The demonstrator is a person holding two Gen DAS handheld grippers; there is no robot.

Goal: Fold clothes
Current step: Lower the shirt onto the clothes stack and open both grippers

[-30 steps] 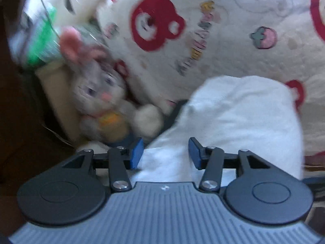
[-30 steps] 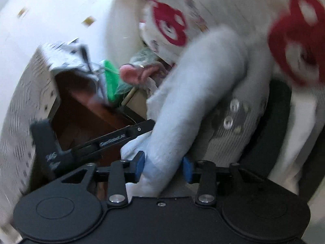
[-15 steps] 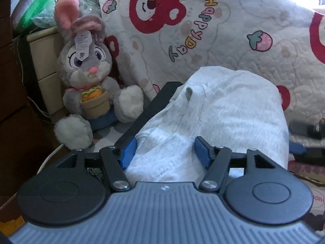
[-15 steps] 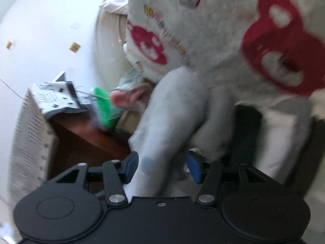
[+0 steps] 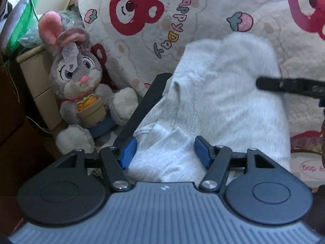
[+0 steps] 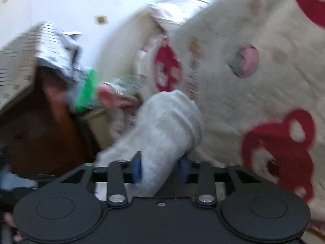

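Note:
A light grey garment (image 5: pixel 223 105) lies bunched over a black panel (image 5: pixel 146 105) in front of the bear-print quilt (image 5: pixel 182 20). In the left wrist view my left gripper (image 5: pixel 164 152) stands open, its blue fingertips wide apart, with the garment's near edge lying between them. The right wrist view is blurred by motion. There my right gripper (image 6: pixel 160 168) is shut on a thick roll of the grey garment (image 6: pixel 162 126), which fills the gap between its fingers and rises away from them. A dark blurred part of the right gripper's tool (image 5: pixel 288 86) crosses the garment at the right.
A grey plush rabbit (image 5: pixel 81 89) holding a carrot pot sits left of the garment, against a beige drawer unit (image 5: pixel 34 77). Dark wooden furniture (image 6: pixel 40 134) stands at the far left, with green plastic packaging (image 6: pixel 85 93) above it. The quilt fills the background.
My left gripper's fingers have spread wider than a second ago. The right gripper has swung with its roll of garment, and the quilt now fills more of its view.

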